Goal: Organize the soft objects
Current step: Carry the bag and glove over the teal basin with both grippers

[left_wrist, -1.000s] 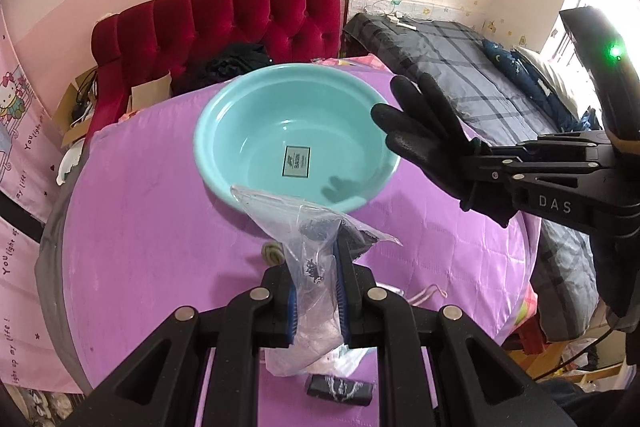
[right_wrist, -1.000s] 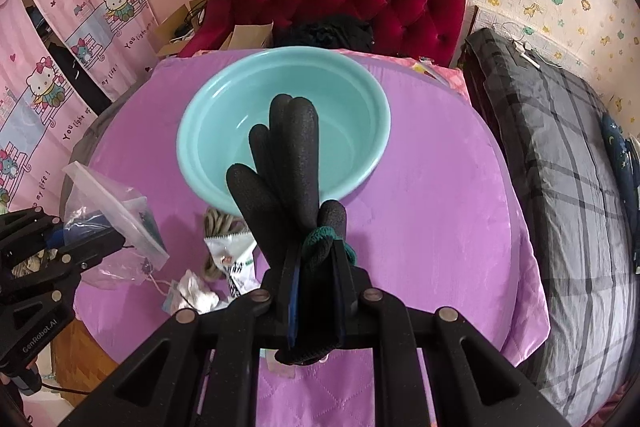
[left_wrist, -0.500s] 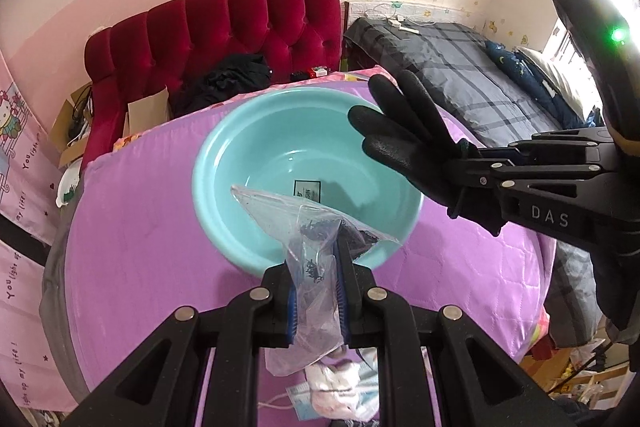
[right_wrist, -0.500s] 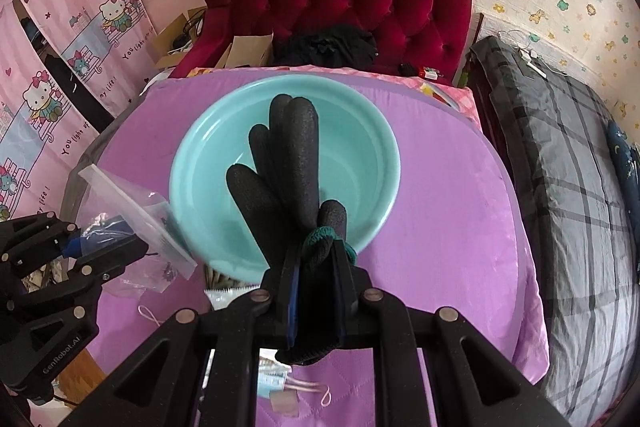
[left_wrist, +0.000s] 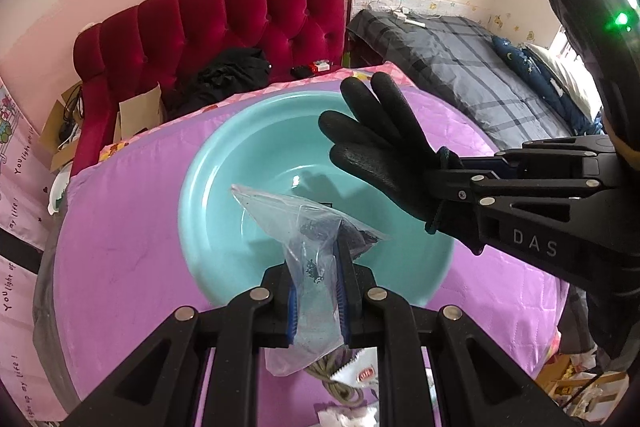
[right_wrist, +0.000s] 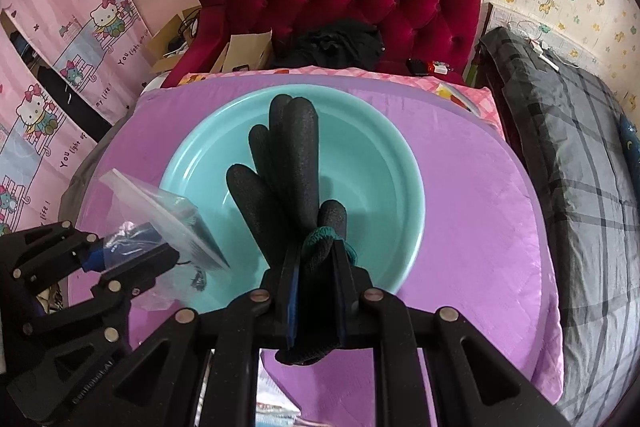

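So both my tongs are loaded up right now. My left gripper (left_wrist: 316, 297) is clamped on a clear plastic bag (left_wrist: 308, 251) with something dark inside, pinched around the middle so the top sticks up over the teal basin (left_wrist: 224, 163) and the bottom sags below the pads. My right gripper (right_wrist: 316, 301) is clenched on the cuff end of a black glove (right_wrist: 288, 171), green trim right at the pads, so its glove fingers stand up stiffly and fan out over the basin. I grab by the cuff because it's the thickest bit and won't slip out. Both items hang above the bowl, not in it, and the inside looks bare apart from a sticker mostly hidden behind the bag, so I'd guess that's where the soft stuff goes. There's loads of room: the basin sits on the purple quilted cover (right_wrist: 480, 211) with open fabric all round, wide rim, nothing blocking a drop from either side. The main thing to watch is my two tongs crowding each other over the middle, since the glove tips reach across toward the bag. A few leftover bits, a cord and a wrapper (left_wrist: 362, 373), lie on the cover near my edge, below the left tong.
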`<act>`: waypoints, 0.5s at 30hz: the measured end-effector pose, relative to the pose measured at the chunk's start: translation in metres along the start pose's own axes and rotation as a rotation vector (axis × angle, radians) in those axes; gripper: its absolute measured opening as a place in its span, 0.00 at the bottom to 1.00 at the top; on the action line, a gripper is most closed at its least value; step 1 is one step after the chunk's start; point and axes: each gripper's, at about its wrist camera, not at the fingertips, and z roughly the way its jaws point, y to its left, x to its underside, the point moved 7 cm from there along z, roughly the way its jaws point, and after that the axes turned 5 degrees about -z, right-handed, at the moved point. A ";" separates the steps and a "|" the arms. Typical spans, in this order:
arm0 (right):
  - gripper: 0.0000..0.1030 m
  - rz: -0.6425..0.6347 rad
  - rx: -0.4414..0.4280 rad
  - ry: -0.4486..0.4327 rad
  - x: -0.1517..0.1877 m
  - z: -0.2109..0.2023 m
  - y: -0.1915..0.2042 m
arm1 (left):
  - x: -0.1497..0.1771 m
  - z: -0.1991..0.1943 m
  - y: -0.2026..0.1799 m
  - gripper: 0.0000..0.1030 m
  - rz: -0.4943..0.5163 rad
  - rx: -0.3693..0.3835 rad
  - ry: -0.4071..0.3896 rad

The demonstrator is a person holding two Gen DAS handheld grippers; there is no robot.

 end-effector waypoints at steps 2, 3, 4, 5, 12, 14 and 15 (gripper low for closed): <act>0.14 0.007 -0.002 0.006 -0.005 0.009 -0.002 | -0.002 0.009 0.002 0.16 -0.001 -0.006 0.008; 0.14 0.011 -0.004 0.011 -0.007 0.014 -0.003 | -0.004 0.014 0.003 0.16 -0.002 -0.006 0.012; 0.14 0.014 -0.006 0.014 -0.009 0.017 -0.003 | -0.005 0.018 0.004 0.16 -0.004 -0.008 0.017; 0.14 0.019 -0.009 0.020 -0.011 0.022 -0.004 | -0.006 0.023 0.006 0.16 -0.007 -0.014 0.020; 0.15 0.052 -0.026 0.050 -0.020 0.054 -0.009 | -0.010 0.054 0.017 0.16 -0.046 -0.025 0.037; 0.15 0.063 -0.032 0.057 -0.022 0.063 -0.012 | -0.011 0.062 0.019 0.16 -0.046 -0.032 0.043; 0.15 0.069 -0.035 0.062 -0.022 0.066 -0.013 | -0.010 0.066 0.020 0.16 -0.046 -0.035 0.046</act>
